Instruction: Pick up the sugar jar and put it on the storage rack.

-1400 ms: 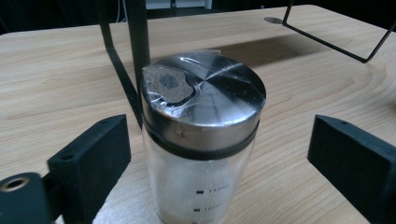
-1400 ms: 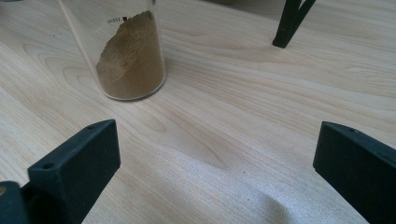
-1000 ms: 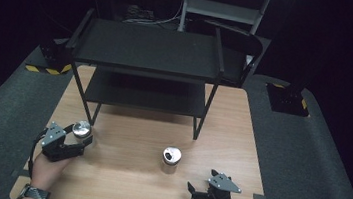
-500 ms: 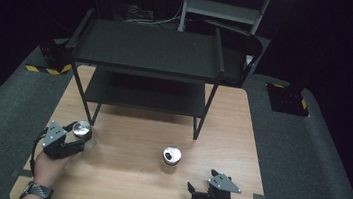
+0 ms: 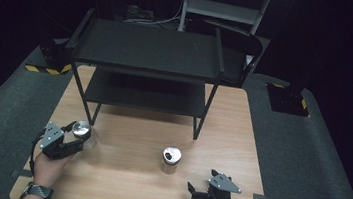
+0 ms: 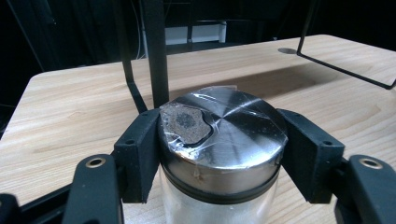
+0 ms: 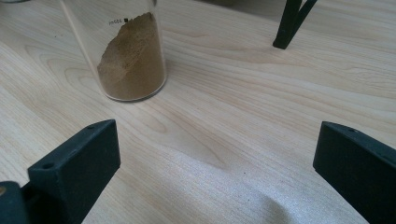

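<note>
— What is the left gripper (image 5: pixel 66 140) doing?
— Its jaws are clamping a steel-lidded jar (image 6: pixel 222 140) near the rack's (image 5: pixel 146 56) left leg.
— And the right gripper (image 5: pixel 210 194)?
— Its jaws are gaping wide, holding nothing, just short of the powder jar (image 7: pixel 126 51).

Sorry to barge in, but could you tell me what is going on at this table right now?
A person works at a wooden table with a gripper in each hand. The left gripper is clamped on the metal lid of a glass jar near the black shelf rack. The right gripper rests open near the table's front edge. A second jar, holding brown powder, stands on the table ahead of it.
</note>
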`<state>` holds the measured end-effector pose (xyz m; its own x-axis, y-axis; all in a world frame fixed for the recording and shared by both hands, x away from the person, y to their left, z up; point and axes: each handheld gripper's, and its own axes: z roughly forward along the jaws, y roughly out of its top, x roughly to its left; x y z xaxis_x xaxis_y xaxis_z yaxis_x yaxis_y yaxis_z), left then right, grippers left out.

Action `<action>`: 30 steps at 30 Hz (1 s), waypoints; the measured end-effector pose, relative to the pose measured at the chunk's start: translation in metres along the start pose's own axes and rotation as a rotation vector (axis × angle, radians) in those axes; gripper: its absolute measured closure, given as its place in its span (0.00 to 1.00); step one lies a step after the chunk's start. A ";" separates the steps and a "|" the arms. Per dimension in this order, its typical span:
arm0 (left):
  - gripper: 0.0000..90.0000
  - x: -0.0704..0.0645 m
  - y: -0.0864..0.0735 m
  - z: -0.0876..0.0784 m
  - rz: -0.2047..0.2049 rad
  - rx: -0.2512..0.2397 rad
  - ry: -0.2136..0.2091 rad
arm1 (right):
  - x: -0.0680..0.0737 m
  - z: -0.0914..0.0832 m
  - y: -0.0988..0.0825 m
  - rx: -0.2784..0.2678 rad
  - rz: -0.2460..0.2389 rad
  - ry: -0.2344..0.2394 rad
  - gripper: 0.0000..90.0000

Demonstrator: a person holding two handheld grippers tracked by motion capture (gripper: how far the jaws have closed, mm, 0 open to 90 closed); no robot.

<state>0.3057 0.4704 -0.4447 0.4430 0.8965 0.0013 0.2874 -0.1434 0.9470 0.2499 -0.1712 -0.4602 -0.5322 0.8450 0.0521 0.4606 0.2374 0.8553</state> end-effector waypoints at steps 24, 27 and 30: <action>0.39 -0.012 0.019 -0.015 0.023 -0.076 -0.053 | 0.000 0.000 0.001 0.004 0.000 0.002 0.00; 0.39 -0.015 0.023 -0.018 0.032 -0.086 -0.061 | 0.000 0.001 0.001 0.006 -0.001 -0.001 0.00; 0.39 -0.019 0.031 -0.022 0.058 -0.109 -0.076 | 0.000 0.001 0.001 0.007 0.000 0.001 0.00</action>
<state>0.2875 0.4577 -0.4088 0.5205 0.8531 0.0362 0.1676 -0.1437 0.9753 0.2511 -0.1706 -0.4595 -0.5328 0.8446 0.0525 0.4654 0.2406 0.8518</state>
